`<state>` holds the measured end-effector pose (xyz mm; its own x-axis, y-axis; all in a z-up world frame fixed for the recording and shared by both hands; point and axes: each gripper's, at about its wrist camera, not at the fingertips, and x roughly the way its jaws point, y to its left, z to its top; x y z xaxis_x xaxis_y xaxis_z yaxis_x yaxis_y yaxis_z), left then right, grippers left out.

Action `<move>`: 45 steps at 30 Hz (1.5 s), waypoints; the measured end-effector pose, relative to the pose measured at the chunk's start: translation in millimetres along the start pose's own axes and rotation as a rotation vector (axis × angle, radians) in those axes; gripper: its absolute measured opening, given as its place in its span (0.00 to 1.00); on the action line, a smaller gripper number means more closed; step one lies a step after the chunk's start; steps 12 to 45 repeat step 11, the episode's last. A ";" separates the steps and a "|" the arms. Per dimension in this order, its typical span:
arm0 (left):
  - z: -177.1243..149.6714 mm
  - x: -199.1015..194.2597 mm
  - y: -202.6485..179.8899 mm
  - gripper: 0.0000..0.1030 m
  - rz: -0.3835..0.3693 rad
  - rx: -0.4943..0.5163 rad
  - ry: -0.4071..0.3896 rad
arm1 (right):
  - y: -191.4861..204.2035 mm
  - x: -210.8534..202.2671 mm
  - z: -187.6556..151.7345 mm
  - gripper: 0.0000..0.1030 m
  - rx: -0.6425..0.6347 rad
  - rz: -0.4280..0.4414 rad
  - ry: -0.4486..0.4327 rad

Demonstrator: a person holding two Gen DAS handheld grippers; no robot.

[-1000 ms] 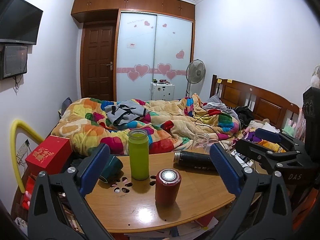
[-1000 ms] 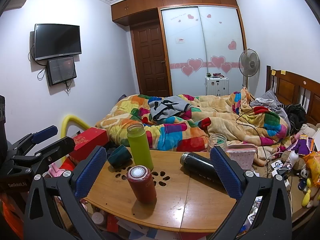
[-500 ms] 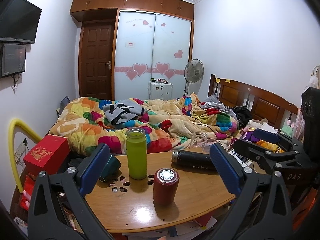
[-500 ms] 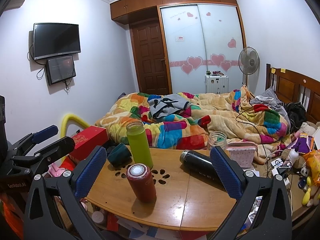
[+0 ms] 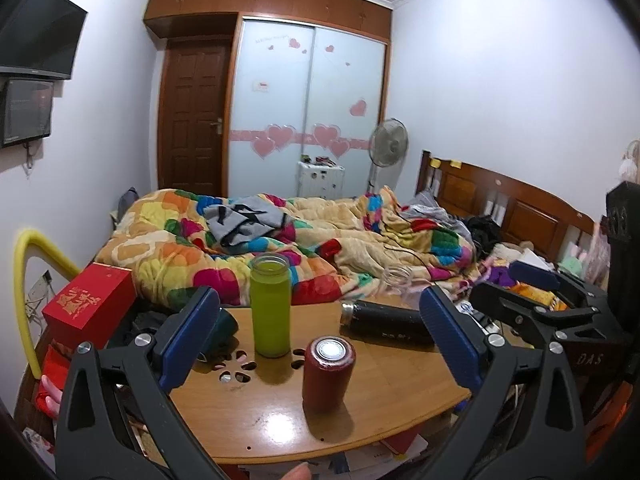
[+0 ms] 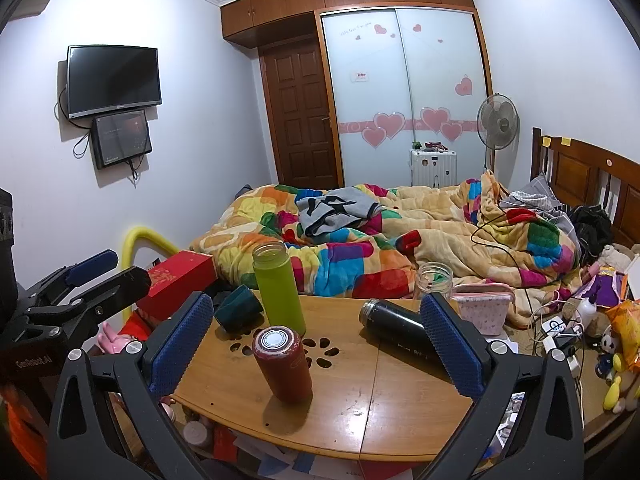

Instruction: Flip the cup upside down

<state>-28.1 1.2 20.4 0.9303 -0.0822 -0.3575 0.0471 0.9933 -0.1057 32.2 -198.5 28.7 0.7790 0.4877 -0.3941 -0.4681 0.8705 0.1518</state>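
A red cup [image 5: 328, 374] with a silver top stands upright near the front of the wooden table [image 5: 260, 420]; it also shows in the right wrist view [image 6: 283, 364]. A green bottle [image 5: 270, 305] [image 6: 278, 288] stands open-topped behind it. A black flask [image 5: 386, 322] [image 6: 396, 330] lies on its side to the right. A dark teal cup [image 6: 238, 307] lies on its side at the left. My left gripper [image 5: 320, 340] is open, held back from the red cup. My right gripper [image 6: 316, 344] is open and empty, also short of it.
A clear glass jar [image 6: 435, 277] and a pink pouch [image 6: 484, 307] sit at the table's far right edge. A red box [image 5: 89, 304] stands left of the table. A bed with a colourful quilt [image 6: 380, 236] lies behind. Toys and cables clutter the floor at right.
Both grippers have stayed open and nearly still, with only a slight shift of view. Nothing on the table has moved.
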 end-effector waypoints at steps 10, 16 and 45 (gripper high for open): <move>-1.5 -0.5 3.5 0.98 -0.033 -0.031 0.030 | -1.2 -2.8 -0.2 1.00 -0.002 -0.005 0.000; -1.5 -1.5 4.9 0.98 -0.038 -0.040 0.033 | -1.4 -3.6 0.6 1.00 -0.002 -0.006 0.000; -1.5 -1.5 4.9 0.98 -0.038 -0.040 0.033 | -1.4 -3.6 0.6 1.00 -0.002 -0.006 0.000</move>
